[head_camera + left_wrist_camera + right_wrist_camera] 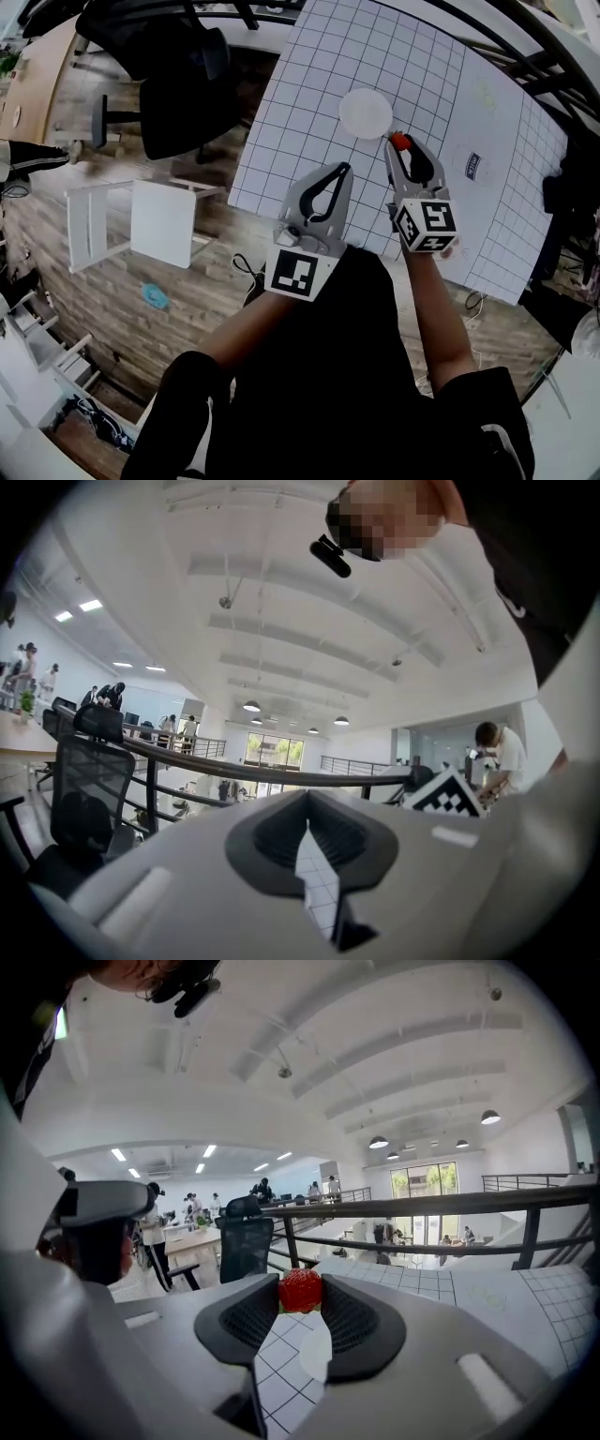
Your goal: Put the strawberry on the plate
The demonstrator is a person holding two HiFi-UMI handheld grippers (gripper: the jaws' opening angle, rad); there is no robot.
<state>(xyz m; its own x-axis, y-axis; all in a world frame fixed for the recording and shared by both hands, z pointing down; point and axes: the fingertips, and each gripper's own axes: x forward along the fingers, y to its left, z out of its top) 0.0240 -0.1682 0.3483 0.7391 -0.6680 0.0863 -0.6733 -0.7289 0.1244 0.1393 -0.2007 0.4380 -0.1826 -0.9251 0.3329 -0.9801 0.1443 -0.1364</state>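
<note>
1. Gripping the strawberry [400,142] at their very tips, the fingers of the right gripper [402,148] press on it from both sides. The right gripper view shows the red fruit wedged between the two dark pads.
2. The strawberry is held up off the gridded tabletop [309,103], just beside the near right edge of the white plate [366,112]. It is not on the plate.
3. The plate lies flat on the grid with nothing on it.
4. The left gripper [344,170] hovers nearer the person and to the left of the right one, pointing toward the plate.
5. Its fingers are closed tip to tip with nothing between them. Only a sliver of the grid shows through the gap behind the tips in the left gripper view.
6. Off the tabletop's left edge, a black office chair [178,84] and a white stool [141,225] stand on the wooden floor [112,300].
</note>
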